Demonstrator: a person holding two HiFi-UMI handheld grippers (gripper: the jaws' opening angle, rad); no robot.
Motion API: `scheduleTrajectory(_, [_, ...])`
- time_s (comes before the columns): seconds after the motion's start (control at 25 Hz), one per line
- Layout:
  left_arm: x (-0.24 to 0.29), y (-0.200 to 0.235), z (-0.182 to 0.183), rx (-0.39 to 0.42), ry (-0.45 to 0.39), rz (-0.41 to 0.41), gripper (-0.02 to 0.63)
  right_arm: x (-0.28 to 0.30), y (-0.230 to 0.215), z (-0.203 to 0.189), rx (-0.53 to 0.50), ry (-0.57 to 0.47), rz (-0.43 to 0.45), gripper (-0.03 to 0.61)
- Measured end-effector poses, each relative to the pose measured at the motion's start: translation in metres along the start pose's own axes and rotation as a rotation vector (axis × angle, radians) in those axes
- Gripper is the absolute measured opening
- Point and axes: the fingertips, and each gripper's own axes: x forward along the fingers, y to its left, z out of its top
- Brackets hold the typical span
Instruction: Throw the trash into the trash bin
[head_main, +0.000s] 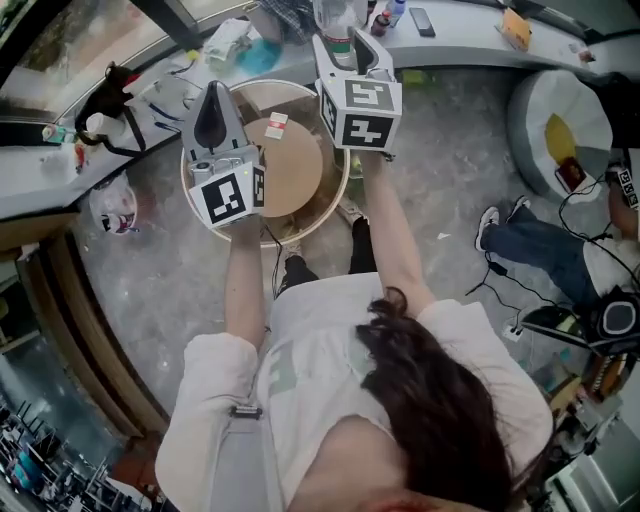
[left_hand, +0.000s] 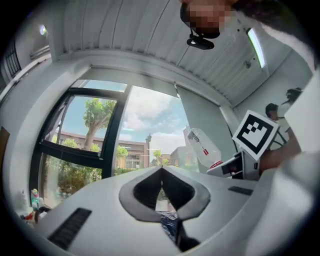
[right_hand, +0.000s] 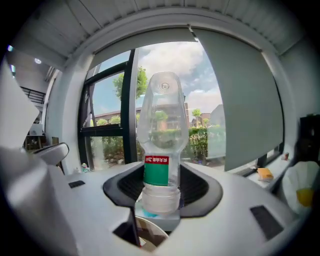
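Clear plastic bottle (right_hand: 161, 135) is clamped neck-first in the right gripper (right_hand: 160, 197), sticking out past the far right rim of the bin (head_main: 338, 200). Left gripper (left_hand: 161, 172) jaws are pressed together with nothing in them, over the bin's left side. Brown lid (head_main: 295, 170) covers the bin.
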Motion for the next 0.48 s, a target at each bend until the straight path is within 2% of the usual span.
scheduleTrajectory(0.16, [0.031, -0.064, -0.041, -0.048, 0.053, -0.115, 0.012, -0.010, -0.080, -0.061, -0.003, 0.070, -0.105, 0.202])
scheduleTrajectory(0.36, [0.051, -0.136, -0.084, -0.103, 0.071, -0.188, 0.012, -0.041, -0.148, -0.161, -0.005, 0.206, -0.169, 0.202])
scheduleTrajectory(0.48, [0.051, -0.169, -0.117, -0.120, 0.122, -0.210, 0.012, -0.058, -0.179, -0.228, 0.036, 0.294, -0.214, 0.202])
